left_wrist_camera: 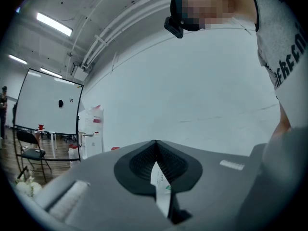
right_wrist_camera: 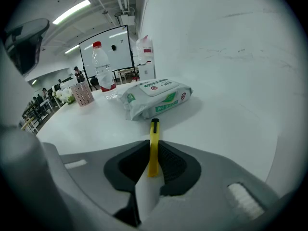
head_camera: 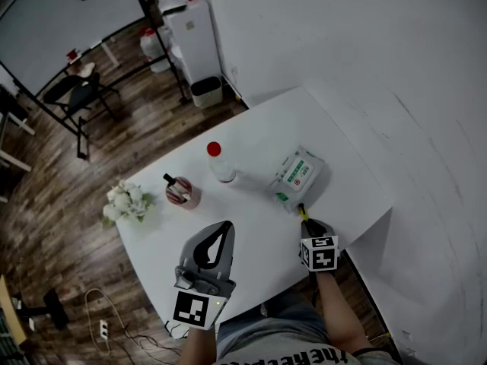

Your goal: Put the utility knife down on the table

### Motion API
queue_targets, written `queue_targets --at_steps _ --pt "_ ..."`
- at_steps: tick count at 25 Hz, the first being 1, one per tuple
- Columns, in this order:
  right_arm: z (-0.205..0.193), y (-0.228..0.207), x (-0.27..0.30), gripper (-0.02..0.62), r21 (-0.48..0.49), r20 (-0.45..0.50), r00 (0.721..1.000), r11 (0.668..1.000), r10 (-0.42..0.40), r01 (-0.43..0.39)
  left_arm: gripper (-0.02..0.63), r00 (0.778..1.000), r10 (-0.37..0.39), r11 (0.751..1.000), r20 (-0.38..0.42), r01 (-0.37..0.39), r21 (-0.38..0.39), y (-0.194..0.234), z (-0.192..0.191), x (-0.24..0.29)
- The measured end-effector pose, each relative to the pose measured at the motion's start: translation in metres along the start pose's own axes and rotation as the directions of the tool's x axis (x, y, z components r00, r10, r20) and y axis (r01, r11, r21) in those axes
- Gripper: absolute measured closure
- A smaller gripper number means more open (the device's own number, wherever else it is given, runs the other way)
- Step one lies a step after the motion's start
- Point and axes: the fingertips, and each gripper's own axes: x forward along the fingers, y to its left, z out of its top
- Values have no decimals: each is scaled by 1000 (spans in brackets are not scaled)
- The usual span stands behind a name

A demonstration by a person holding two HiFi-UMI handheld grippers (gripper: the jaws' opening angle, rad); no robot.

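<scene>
A yellow utility knife with a black tip is clamped between the jaws of my right gripper, its tip pointing toward a pack of wet wipes. In the head view the right gripper sits low over the white table near its front right, with the utility knife sticking out just short of the wipes pack. My left gripper hovers at the table's front, jaws shut with nothing between them, tilted upward in its own view.
A clear water bottle with a red cap stands mid-table. A pink pen holder is to its left, and white flowers sit at the table's left edge. A white wall runs along the right. A chair stands on the wooden floor.
</scene>
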Motion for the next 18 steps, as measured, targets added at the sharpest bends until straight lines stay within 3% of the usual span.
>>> queue_targets --at_steps 15,18 --pt "7 3 -12 520 32 47 999 999 0 -2 589 999 -31 1000 13 31 2 -2 5 -2" --pt "12 5 -20 558 35 73 997 999 3 -5 589 999 -42 999 17 42 1 -4 5 -1"
